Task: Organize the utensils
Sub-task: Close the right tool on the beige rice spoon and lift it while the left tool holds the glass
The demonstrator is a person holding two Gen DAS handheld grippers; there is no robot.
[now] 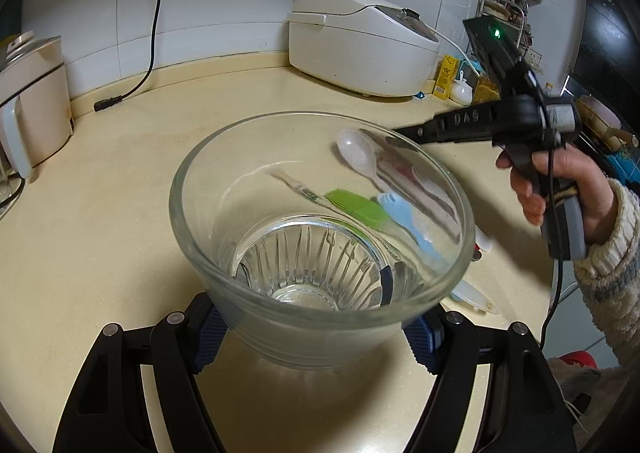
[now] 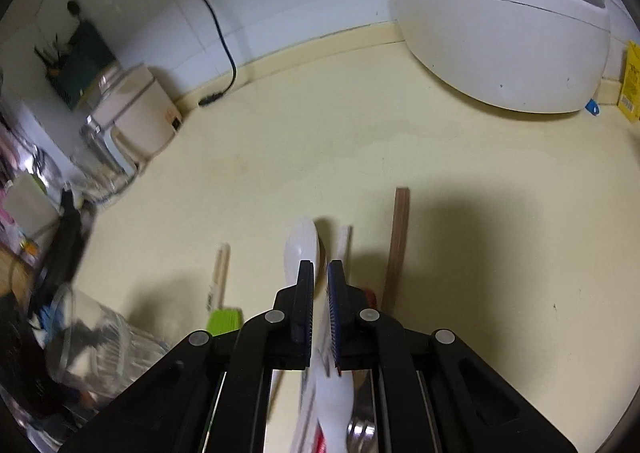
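My left gripper (image 1: 316, 339) is shut on a clear glass bowl (image 1: 224, 189), its blue pads (image 1: 208, 337) pressing the bowl's sides just above the counter. The bowl looks empty. Through the glass I see a white spoon (image 1: 356, 155), a green brush (image 1: 352, 205), a blue brush (image 1: 404, 217) and chopsticks (image 1: 296, 185) lying on the counter behind it. My right gripper (image 2: 320, 265) is shut on the white spoon (image 2: 302, 245), whose round end sticks out past the fingertips. From the left wrist, the right gripper (image 1: 400, 133) reaches over the bowl's far rim.
A white rice cooker (image 1: 360, 45) stands at the back, a beige appliance (image 1: 32, 101) at the left, and a black cable plug (image 1: 108, 103) lies on the counter. A wooden stick (image 2: 398, 245), chopsticks (image 2: 220, 273) and a metal spoon (image 2: 362, 429) lie around the right gripper.
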